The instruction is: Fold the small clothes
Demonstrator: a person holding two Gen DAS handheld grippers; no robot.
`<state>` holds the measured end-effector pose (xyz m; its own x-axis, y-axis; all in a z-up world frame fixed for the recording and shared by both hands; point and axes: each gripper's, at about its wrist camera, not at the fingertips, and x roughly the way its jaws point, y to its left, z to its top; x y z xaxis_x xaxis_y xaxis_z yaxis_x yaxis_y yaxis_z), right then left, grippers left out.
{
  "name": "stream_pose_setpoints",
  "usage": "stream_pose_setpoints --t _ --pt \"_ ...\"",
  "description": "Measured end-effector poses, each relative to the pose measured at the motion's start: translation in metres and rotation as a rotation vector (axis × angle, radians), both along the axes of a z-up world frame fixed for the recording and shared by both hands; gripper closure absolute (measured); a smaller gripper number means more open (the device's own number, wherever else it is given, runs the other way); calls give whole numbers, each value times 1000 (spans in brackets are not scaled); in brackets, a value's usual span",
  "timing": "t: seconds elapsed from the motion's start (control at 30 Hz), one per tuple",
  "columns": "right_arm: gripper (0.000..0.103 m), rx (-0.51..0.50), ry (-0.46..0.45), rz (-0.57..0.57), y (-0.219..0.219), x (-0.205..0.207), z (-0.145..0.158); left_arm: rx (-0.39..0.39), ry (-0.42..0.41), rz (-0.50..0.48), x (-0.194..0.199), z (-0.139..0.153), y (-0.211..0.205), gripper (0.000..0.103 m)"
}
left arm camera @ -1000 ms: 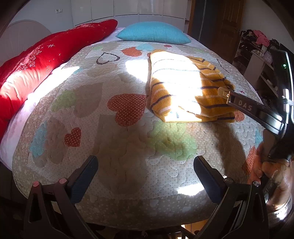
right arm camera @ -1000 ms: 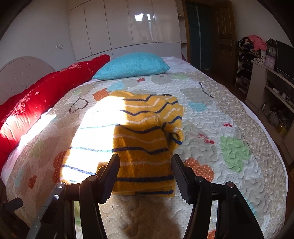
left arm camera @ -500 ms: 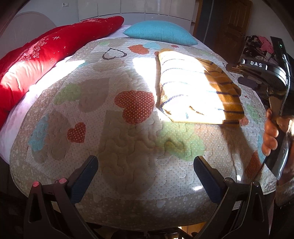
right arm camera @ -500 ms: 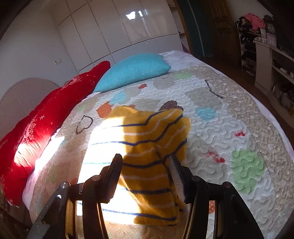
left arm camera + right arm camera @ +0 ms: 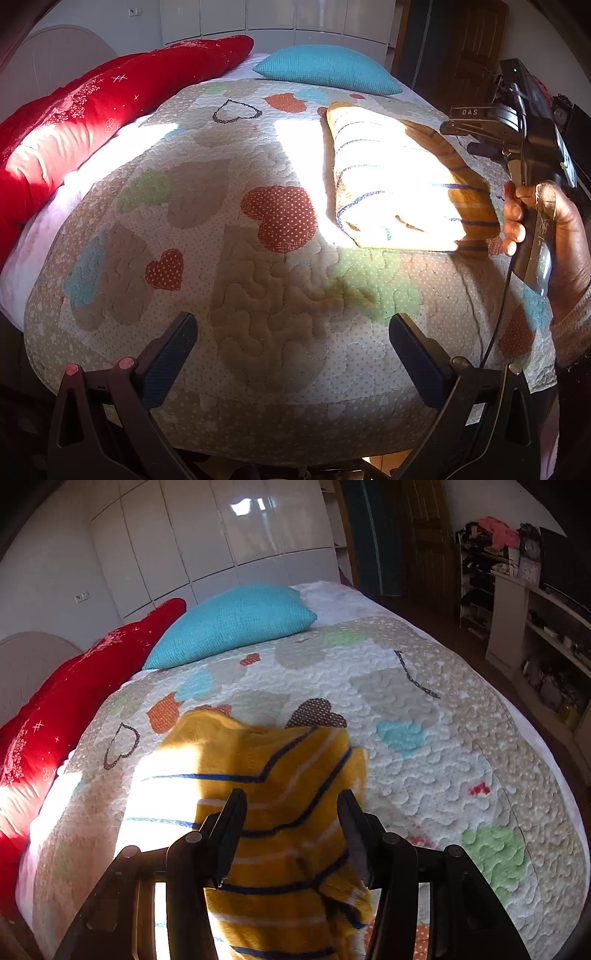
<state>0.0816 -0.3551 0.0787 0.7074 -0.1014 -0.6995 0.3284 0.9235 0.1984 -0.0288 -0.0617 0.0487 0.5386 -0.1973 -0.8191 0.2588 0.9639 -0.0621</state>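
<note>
A folded yellow knit garment with blue and white stripes [image 5: 399,177] lies on the quilted heart-pattern bedspread [image 5: 258,266], right of the middle. My left gripper [image 5: 291,347] is open and empty, near the bed's front edge, well short of the garment. My right gripper [image 5: 291,823] is open and hovers just above the garment [image 5: 280,775], nothing between its fingers. The right gripper's body and the hand holding it also show in the left wrist view [image 5: 517,140], above the garment's right edge.
A long red pillow [image 5: 92,122] lies along the left side. A turquoise pillow [image 5: 328,70] sits at the head of the bed. White wardrobe doors [image 5: 221,535] stand behind. Shelves with clutter [image 5: 535,620] and a dark wooden door [image 5: 424,539] are to the right.
The right gripper has lifted and moved forward over the garment, tilting up. The left gripper has drawn back slightly and turned a little left. The garment has stayed put.
</note>
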Motion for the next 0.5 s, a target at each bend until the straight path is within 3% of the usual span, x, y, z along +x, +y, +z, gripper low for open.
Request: stream_pose_setpoints --t 0.13,0.23,0.33,0.5 --pt "48 80 71 83 4 44 -21 5 -6 12 0 2 3 0" --pt "41 148 155 56 -13 67 -54 -2 -8 32 1 3 8 0" --pt "40 182 145 32 -21 60 -46 -12 -9 40 2 3 12 0" --pt "37 51 101 69 1 0 -16 -24 -11 35 2 2 11 0"
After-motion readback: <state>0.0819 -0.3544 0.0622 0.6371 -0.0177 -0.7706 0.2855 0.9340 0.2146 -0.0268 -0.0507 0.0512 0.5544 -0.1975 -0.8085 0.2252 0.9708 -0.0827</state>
